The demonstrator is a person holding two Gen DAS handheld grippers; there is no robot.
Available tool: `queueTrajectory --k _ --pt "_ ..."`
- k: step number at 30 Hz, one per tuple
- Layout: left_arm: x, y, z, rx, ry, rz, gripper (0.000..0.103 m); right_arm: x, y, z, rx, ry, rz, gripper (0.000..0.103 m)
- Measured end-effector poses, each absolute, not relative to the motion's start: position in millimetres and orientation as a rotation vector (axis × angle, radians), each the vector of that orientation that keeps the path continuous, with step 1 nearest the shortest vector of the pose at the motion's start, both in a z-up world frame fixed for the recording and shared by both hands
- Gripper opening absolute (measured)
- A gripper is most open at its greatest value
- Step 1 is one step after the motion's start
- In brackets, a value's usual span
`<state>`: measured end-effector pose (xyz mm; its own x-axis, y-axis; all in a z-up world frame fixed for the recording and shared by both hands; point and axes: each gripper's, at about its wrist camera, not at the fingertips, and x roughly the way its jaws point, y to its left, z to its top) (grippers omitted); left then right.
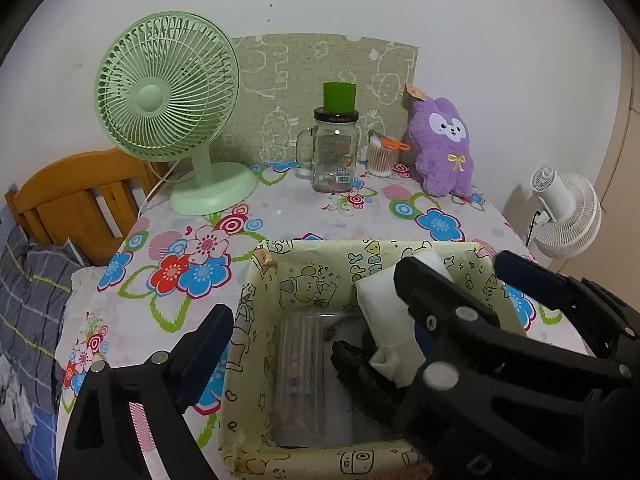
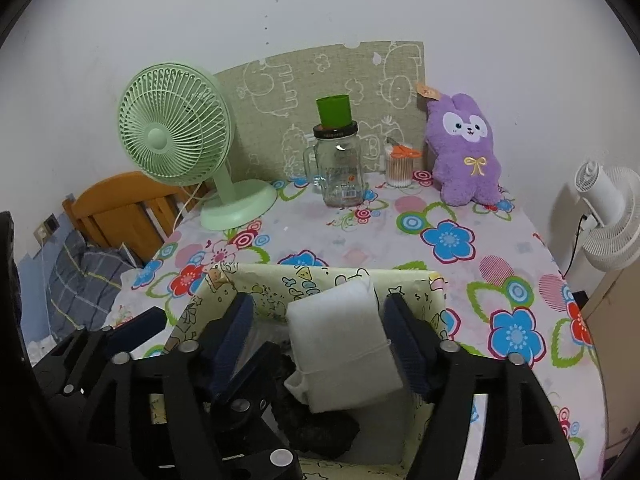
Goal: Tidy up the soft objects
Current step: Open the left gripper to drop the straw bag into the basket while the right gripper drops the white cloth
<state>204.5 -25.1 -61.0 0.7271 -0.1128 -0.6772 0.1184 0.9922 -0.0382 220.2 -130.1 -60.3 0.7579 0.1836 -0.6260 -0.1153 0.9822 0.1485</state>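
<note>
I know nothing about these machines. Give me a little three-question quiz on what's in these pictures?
1. True or false: the purple plush rabbit already lies inside the yellow fabric box.
2. What sits on top of the glass jar? A) green cup B) scissors C) white fan
3. Fill in: between the right gripper fingers, over the box, is a folded ___ cloth.

Key: 1 false, it stands at the table's back edge. 2 A, the green cup. 3 white: the white cloth.
</note>
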Motion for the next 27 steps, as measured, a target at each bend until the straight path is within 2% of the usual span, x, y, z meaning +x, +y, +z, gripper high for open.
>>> queueTrajectory --k 2,4,27 --pt "202 -26 -59 0.01 0.74 -0.129 0.096 218 -131 -59 0.1 0.687 0.152 0.09" --pt "199 -26 -56 0.013 0.734 -0.129 0.097 216 -133 -57 0.1 0.683 0.143 0.092" --pt "143 -26 -21 0.028 0.625 -0.147 0.103 156 -133 -18 0.07 0.585 0.111 0.1"
